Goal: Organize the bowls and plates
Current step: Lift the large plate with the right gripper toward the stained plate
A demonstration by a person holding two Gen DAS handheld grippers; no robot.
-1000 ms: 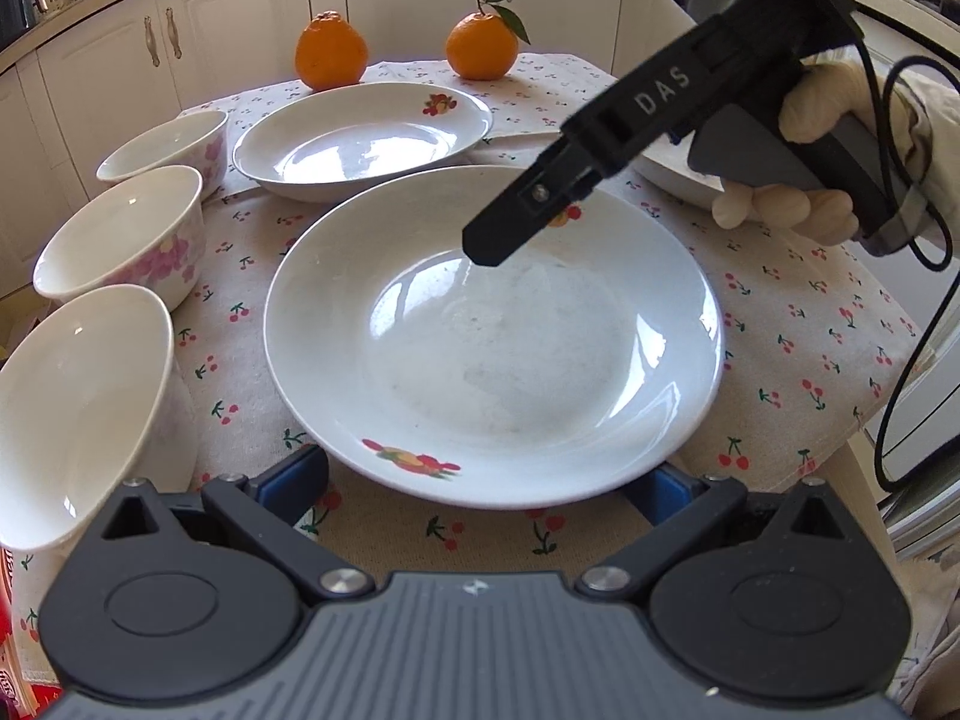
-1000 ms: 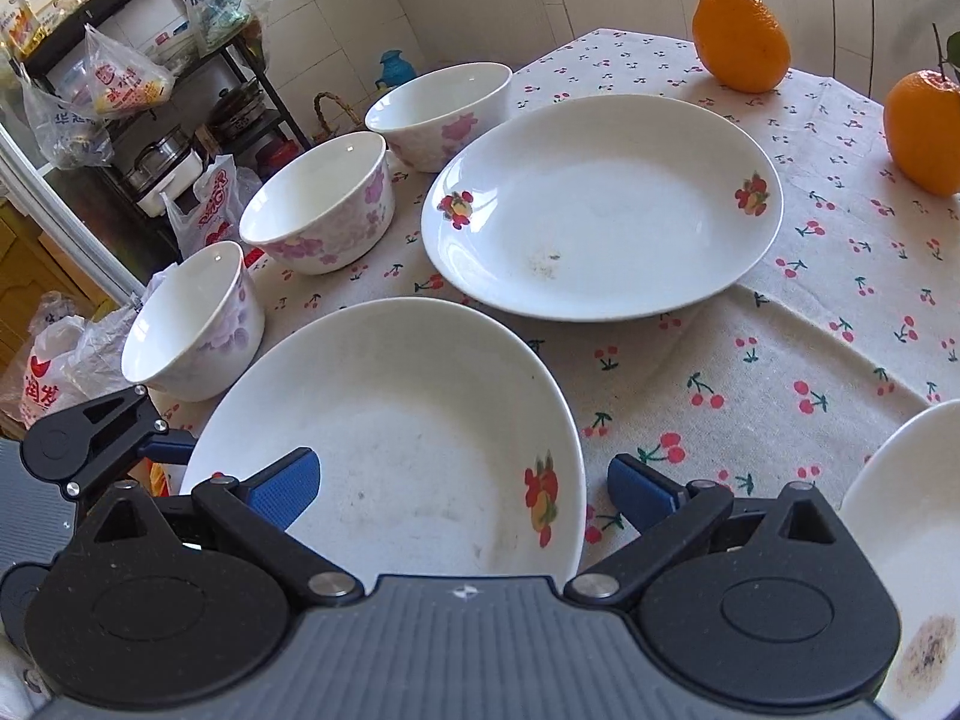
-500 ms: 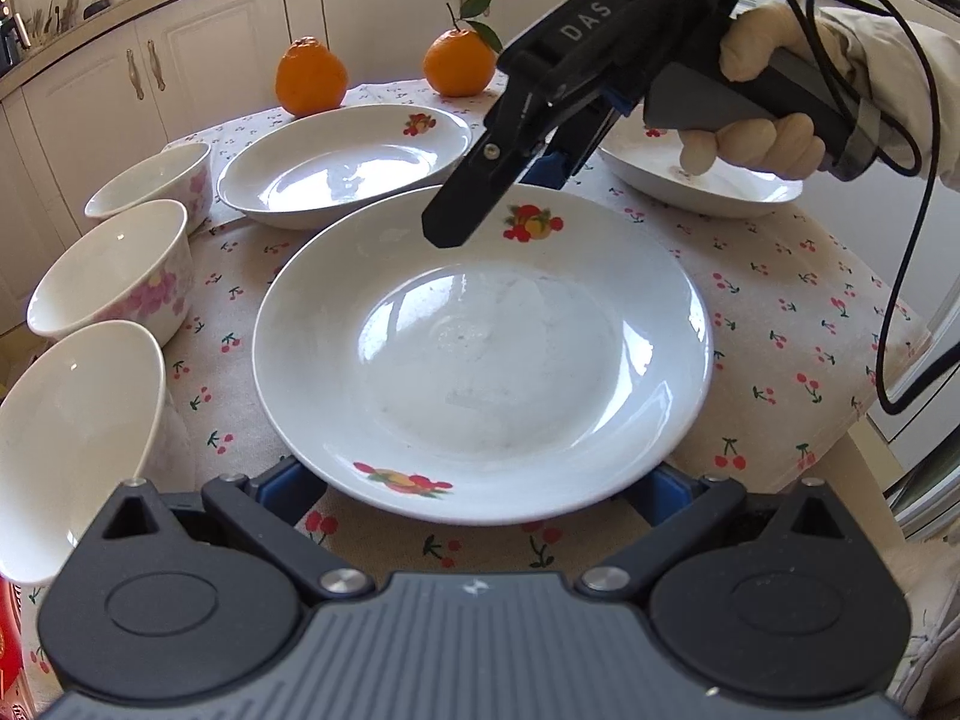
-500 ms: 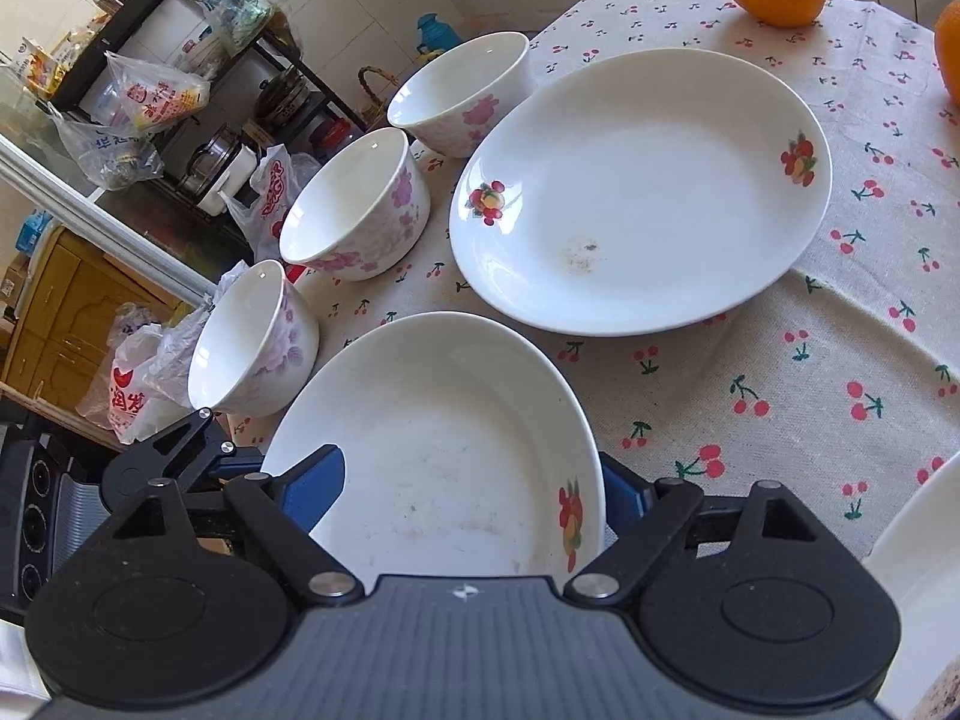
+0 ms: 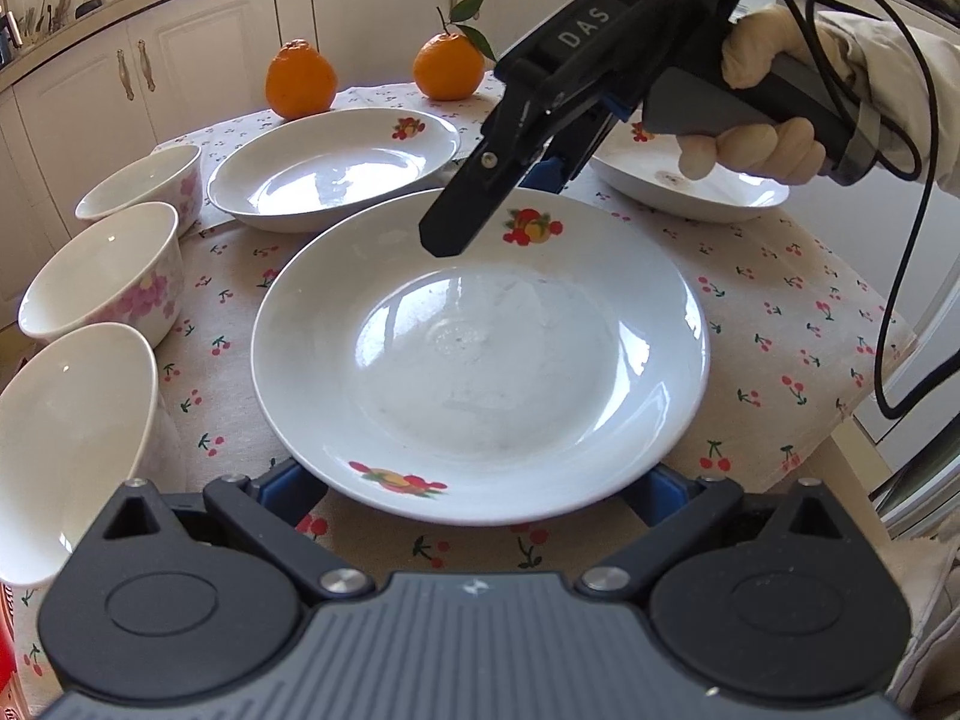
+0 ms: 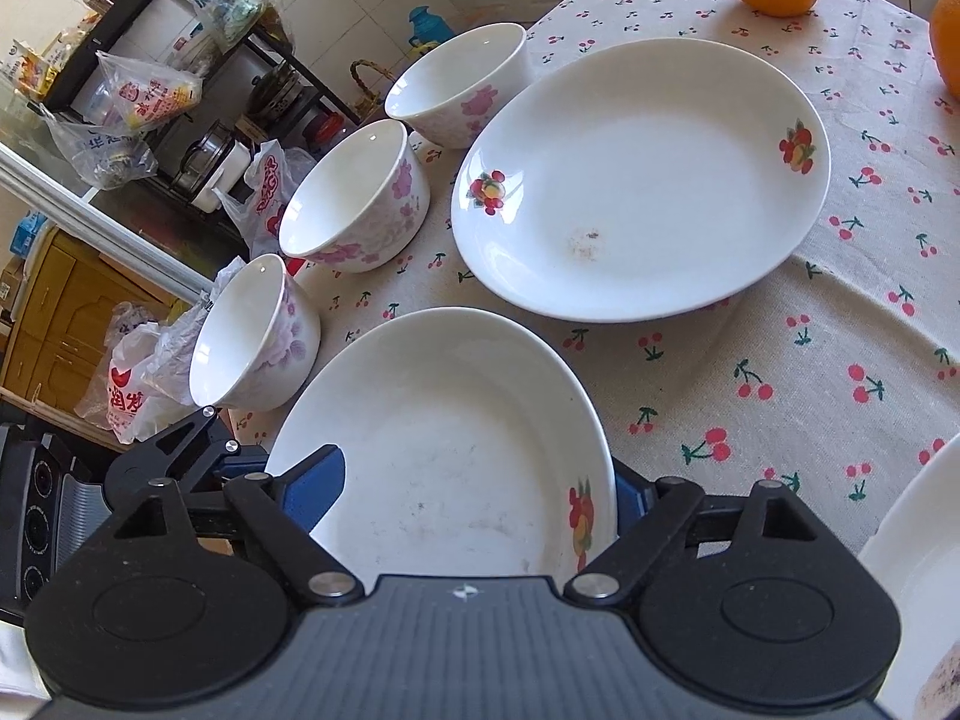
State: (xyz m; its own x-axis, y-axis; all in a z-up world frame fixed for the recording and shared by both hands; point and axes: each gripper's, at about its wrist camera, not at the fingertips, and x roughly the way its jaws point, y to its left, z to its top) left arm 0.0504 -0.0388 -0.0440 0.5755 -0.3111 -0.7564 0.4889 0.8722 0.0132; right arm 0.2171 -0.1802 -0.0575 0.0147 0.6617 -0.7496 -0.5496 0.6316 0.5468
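Observation:
A white plate with fruit prints (image 5: 480, 360) lies on the cherry tablecloth, nearest me. My left gripper (image 5: 477, 489) stands open at its near rim, with both blue pads tucked under the edge. My right gripper (image 5: 498, 204), held by a gloved hand (image 5: 762, 138), reaches in over the far rim. In the right wrist view the same plate (image 6: 456, 450) sits between the right gripper's (image 6: 471, 492) fingers. One pad lies on its inner face and the other sits behind the flowered rim. A second plate (image 5: 336, 162) lies farther back and a third (image 5: 708, 180) at the right.
Three white bowls with pink flowers (image 6: 462, 78) (image 6: 354, 192) (image 6: 246, 324) line the table's left side. Two oranges (image 5: 300, 81) (image 5: 449, 66) sit at the back. A black cable (image 5: 900, 300) hangs off the right gripper. The table edge (image 5: 840, 438) is close on the right, with shelves and bags beyond.
The right gripper's jaws have narrowed around the near plate's far rim, and it has rolled a little. The left gripper and the plate have stayed put.

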